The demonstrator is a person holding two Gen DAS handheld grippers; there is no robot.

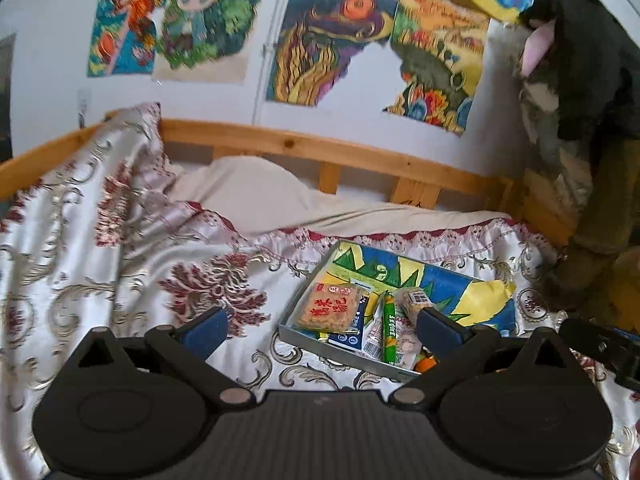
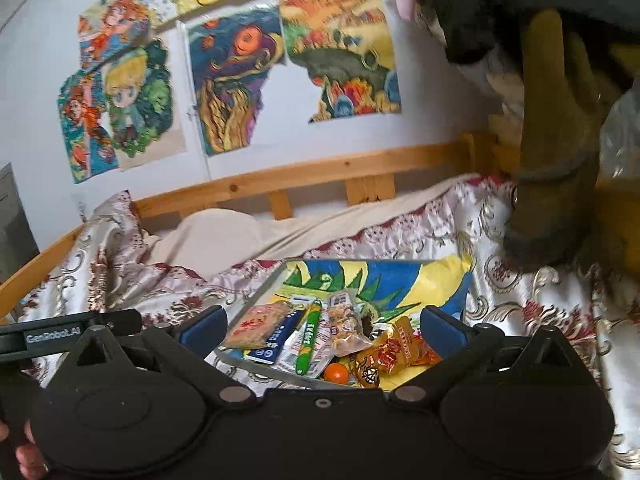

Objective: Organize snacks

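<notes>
A shallow grey tray [image 1: 304,340] with a colourful printed lining lies on the bedspread; it also shows in the right wrist view [image 2: 256,364]. Several snacks lie in its near end: a square orange cracker pack [image 1: 328,306] [image 2: 256,324], a green sausage stick [image 1: 389,328] [image 2: 309,340], a blue-white packet [image 1: 352,334] [image 2: 276,340], a clear nut bar [image 2: 346,326], gold wrapped candies [image 2: 384,356] and an orange ball [image 2: 335,372]. My left gripper [image 1: 322,330] is open and empty just before the tray. My right gripper [image 2: 322,330] is open and empty over the tray's near edge.
The tray rests on a white and red patterned bedspread [image 1: 120,260]. A wooden bed rail [image 1: 300,146] runs along the wall with posters. Dark hanging clothes [image 1: 580,120] crowd the right side. The right gripper's body [image 1: 600,344] shows at the left view's right edge.
</notes>
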